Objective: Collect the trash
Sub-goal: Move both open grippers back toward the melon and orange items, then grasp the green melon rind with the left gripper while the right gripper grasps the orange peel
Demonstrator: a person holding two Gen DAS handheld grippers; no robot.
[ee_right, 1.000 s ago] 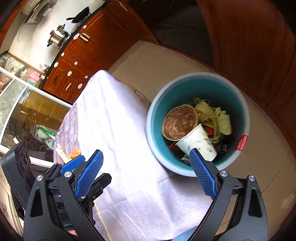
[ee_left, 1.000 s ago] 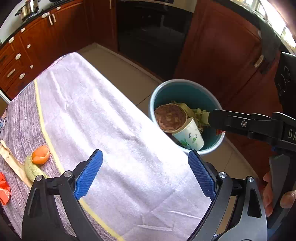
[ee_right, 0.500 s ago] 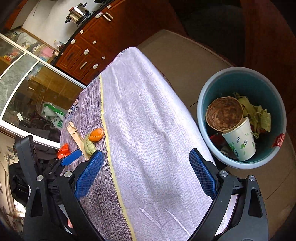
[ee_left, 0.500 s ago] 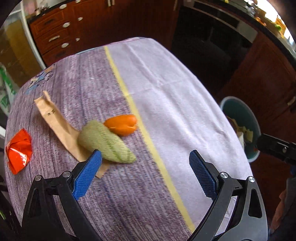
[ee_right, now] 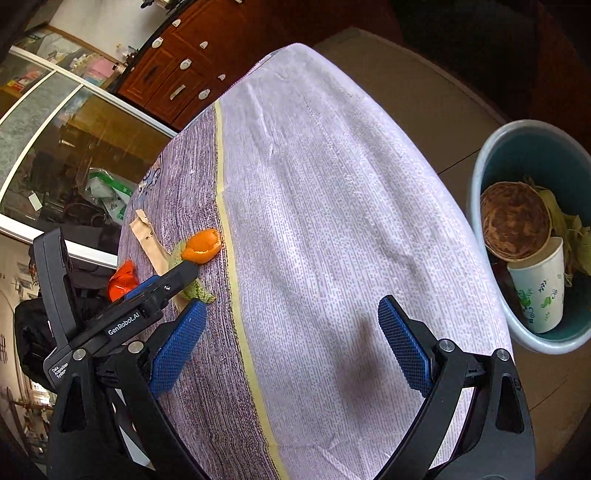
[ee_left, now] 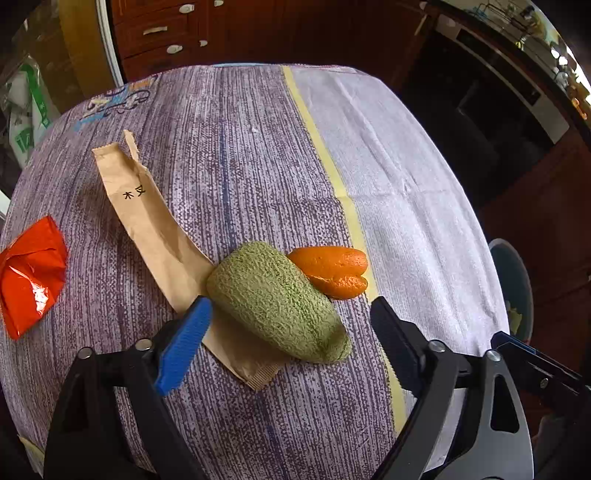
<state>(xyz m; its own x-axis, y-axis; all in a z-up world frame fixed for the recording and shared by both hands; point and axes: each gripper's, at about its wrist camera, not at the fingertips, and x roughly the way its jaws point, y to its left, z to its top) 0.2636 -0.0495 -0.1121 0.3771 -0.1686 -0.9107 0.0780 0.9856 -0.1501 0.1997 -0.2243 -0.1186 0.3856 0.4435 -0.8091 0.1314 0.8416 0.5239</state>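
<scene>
A green melon rind point(ee_left: 275, 302) lies on a brown paper sleeve point(ee_left: 162, 240) on the purple tablecloth, with an orange peel point(ee_left: 332, 271) touching its right side. A red wrapper point(ee_left: 31, 275) lies at the left. My left gripper point(ee_left: 291, 343) is open and empty, its jaws on either side of the rind's near end, just above the cloth. In the right wrist view the left gripper point(ee_right: 173, 280) covers part of the rind point(ee_right: 194, 290) beside the peel point(ee_right: 203, 251). My right gripper point(ee_right: 291, 347) is open and empty above the white cloth.
A blue bin point(ee_right: 491, 177) stands on the floor at the table's right, holding a paper cup point(ee_right: 541, 291), a brown bowl point(ee_right: 515, 221) and green scraps. Dark wooden cabinets point(ee_left: 166, 33) stand beyond the table. A glass door point(ee_right: 55, 147) is at the left.
My left gripper has swung from above the bin to the trash on the purple cloth and come close over the rind. My right gripper has drawn back from the bin over the table.
</scene>
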